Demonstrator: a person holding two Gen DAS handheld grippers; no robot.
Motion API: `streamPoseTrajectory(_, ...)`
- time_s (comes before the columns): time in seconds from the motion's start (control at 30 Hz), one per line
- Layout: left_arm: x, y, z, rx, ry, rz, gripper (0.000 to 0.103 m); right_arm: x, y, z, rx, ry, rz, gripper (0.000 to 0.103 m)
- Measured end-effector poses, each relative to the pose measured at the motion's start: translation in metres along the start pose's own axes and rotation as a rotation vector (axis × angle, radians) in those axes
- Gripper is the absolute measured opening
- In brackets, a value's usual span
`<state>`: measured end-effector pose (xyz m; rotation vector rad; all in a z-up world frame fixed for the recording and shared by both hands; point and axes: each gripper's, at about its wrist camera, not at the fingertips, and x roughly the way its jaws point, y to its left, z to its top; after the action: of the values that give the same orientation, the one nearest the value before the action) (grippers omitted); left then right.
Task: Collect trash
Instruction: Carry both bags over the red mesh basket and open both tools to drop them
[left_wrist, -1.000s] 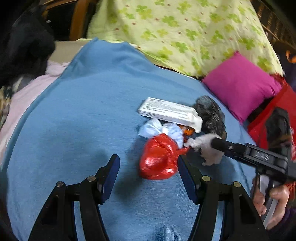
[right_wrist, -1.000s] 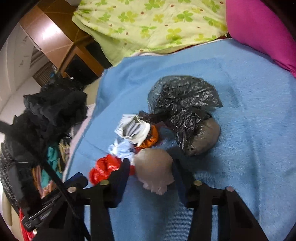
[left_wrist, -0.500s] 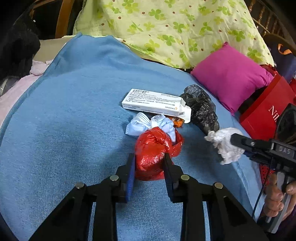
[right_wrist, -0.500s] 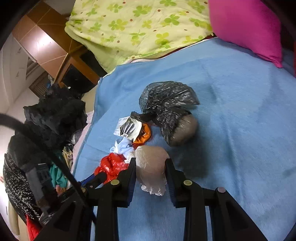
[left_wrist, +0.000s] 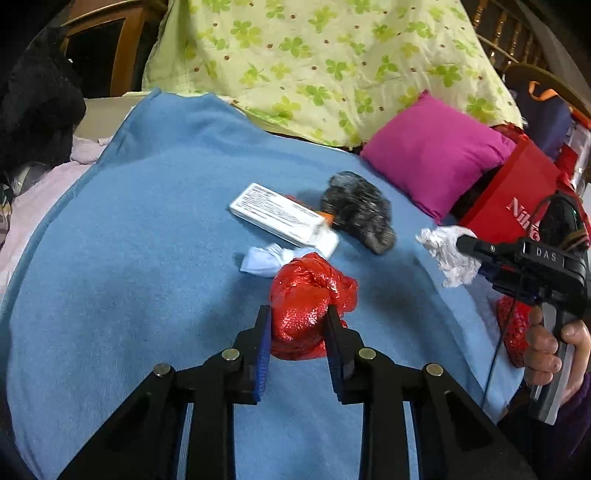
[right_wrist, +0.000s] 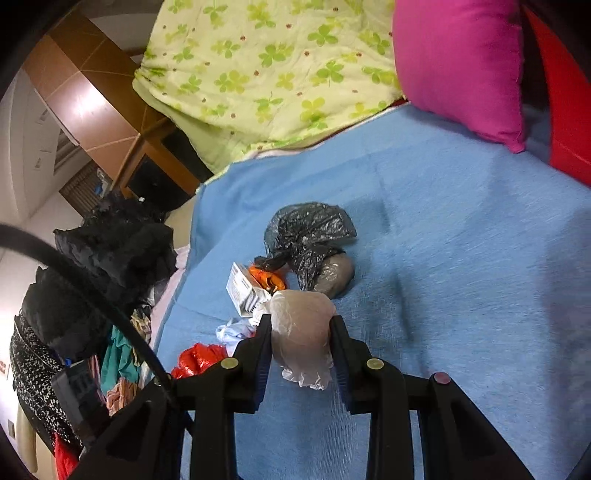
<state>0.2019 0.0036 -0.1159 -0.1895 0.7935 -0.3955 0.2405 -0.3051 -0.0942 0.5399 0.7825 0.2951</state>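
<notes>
Trash fills both my tongs at frame centre: left gripper (left_wrist: 298, 325) squeezes a soft, crinkly red bag (left_wrist: 306, 295), right gripper (right_wrist: 301, 338) a light, squashy clear wad (right_wrist: 301, 332), both probably slippery, best pinched mid-bulge.

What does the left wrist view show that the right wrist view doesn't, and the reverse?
Left wrist only: the person's hand gripping the right tongs' handle, and the red paper bag with white lettering.

Right wrist only: the heap of dark clothes beside the bed and the wooden cabinet.

Both: left tongs shut on the red plastic wad, right tongs shut on the clear plastic wad, white box, black bag, blue blanket, pink pillow.
</notes>
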Motion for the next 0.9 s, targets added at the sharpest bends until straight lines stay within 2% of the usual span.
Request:
streamPoseTrajectory(0.27, -0.010, -0.050, -0.041, 0.101, 0.040, -0.103, 0.029, -0.044, -0.008, -0.025, 0.006, -0.047, 0.015, 0.032)
streamPoseTrajectory(0.53, -0.025, -0.073, -0.063, 0.085, 0.043, -0.142, 0.029, -0.097, -0.012, -0.043, -0.050, -0.149, 0.018, 0.032)
streamPoseTrajectory(0.6, -0.032, -0.079, -0.064, 0.079, 0.040, -0.147, 0.029, -0.109, -0.010, -0.044, -0.069, -0.178, 0.016, 0.032)
streamPoseTrajectory(0.77, -0.058, -0.111, -0.045, 0.162, -0.041, -0.115, 0.029, -0.133, -0.013, -0.040, -0.068, -0.240, 0.032, 0.032)
streamPoseTrajectory(0.9, -0.074, -0.131, -0.032, 0.185, -0.088, -0.094, 0.029, -0.150, -0.018, -0.037, -0.069, -0.275, 0.035, 0.032)
